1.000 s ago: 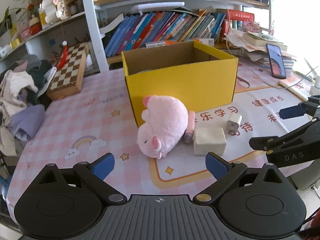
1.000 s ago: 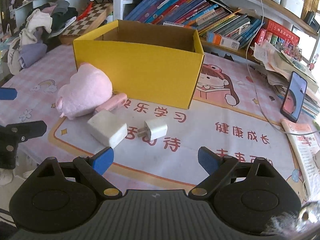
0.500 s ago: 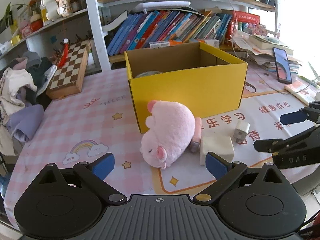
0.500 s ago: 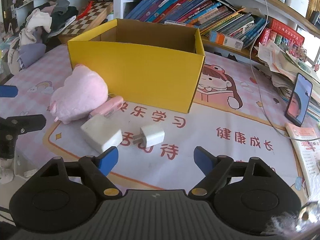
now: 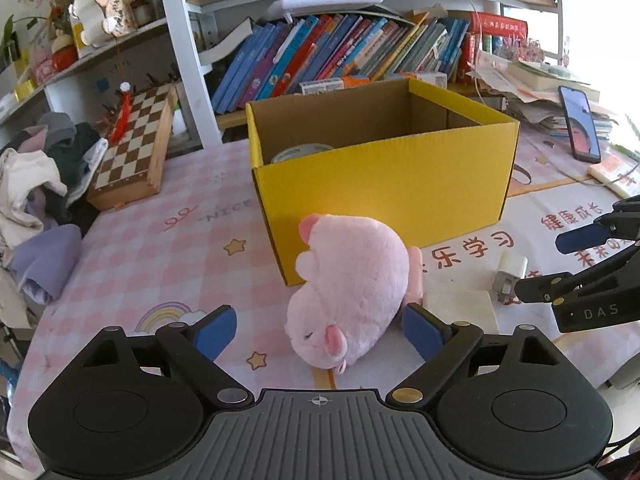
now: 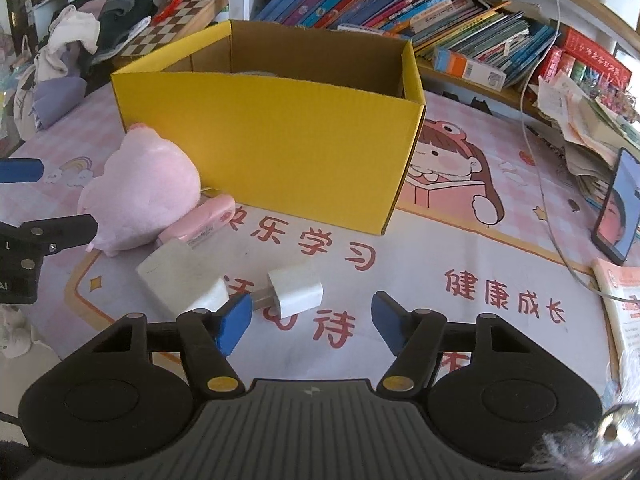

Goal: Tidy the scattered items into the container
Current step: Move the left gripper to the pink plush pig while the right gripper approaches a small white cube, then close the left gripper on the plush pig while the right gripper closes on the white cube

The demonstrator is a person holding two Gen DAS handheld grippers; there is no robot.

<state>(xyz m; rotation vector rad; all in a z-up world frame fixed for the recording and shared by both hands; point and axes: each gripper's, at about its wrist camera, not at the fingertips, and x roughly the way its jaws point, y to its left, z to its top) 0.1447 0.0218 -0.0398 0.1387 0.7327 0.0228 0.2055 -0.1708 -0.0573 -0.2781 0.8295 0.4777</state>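
Note:
An open yellow cardboard box (image 5: 384, 188) stands mid-table, with a roll of tape (image 5: 302, 152) inside. A pink plush pig (image 5: 352, 288) lies against its front. Beside the pig lie a pink case (image 6: 200, 222), a white block (image 6: 180, 280) and a small white charger plug (image 6: 296, 290). My left gripper (image 5: 320, 330) is open, its blue pads on either side of the pig's near end. My right gripper (image 6: 312, 318) is open just before the charger plug; it also shows in the left wrist view (image 5: 560, 264).
A chessboard box (image 5: 132, 148) and a heap of clothes (image 5: 36, 184) lie at the left. Shelves of books (image 5: 340, 52) run behind the box. A phone (image 6: 618, 204), papers and a cable (image 6: 540, 152) are at the right.
Both grippers moved forward. The pig now lies between the left pads. The right gripper came close to the charger plug and its jaws narrowed somewhat.

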